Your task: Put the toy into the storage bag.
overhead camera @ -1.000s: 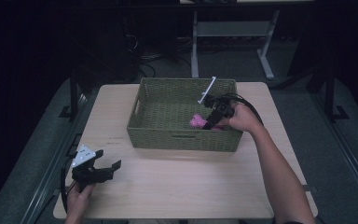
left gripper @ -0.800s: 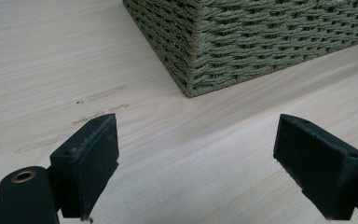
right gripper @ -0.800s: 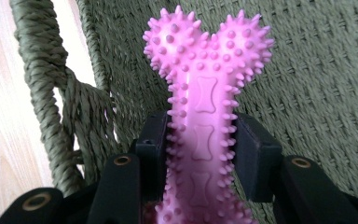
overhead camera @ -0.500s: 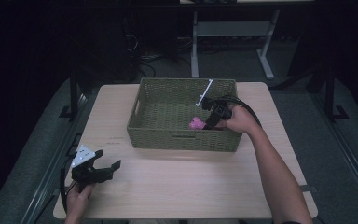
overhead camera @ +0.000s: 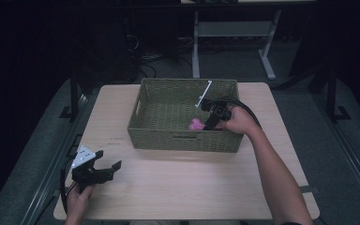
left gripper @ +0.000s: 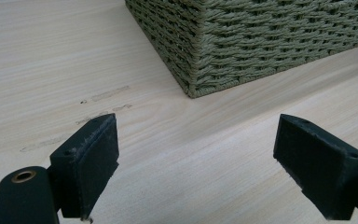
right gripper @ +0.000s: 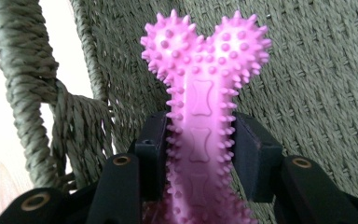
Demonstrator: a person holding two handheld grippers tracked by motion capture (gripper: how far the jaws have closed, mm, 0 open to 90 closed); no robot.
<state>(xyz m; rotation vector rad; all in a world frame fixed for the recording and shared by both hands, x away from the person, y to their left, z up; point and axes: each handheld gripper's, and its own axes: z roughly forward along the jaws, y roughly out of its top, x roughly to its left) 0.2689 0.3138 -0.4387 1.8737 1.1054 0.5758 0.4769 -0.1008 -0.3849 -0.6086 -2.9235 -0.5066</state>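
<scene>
A pink spiky bone-shaped toy (right gripper: 204,93) is clamped between the jaws of my right gripper (right gripper: 203,158), which is shut on its shaft. In the high view that right gripper (overhead camera: 211,123) reaches down into the right half of a green woven basket (overhead camera: 178,140), and the toy (overhead camera: 196,124) hangs close to the basket floor near the front wall. My left gripper (overhead camera: 110,171) rests open at the table's near-left corner. The left gripper (left gripper: 209,158) has nothing between its pads and faces the basket's corner (left gripper: 261,42).
The basket stands at the back middle of a light wooden table (overhead camera: 192,187). A thin white bar (overhead camera: 204,93) sticks up from the right gripper over the basket. The basket's woven wall (right gripper: 317,70) and rim (right gripper: 23,93) are close around the toy.
The right hand with the toy has shifted only slightly inside the basket. The left gripper has stayed where it was.
</scene>
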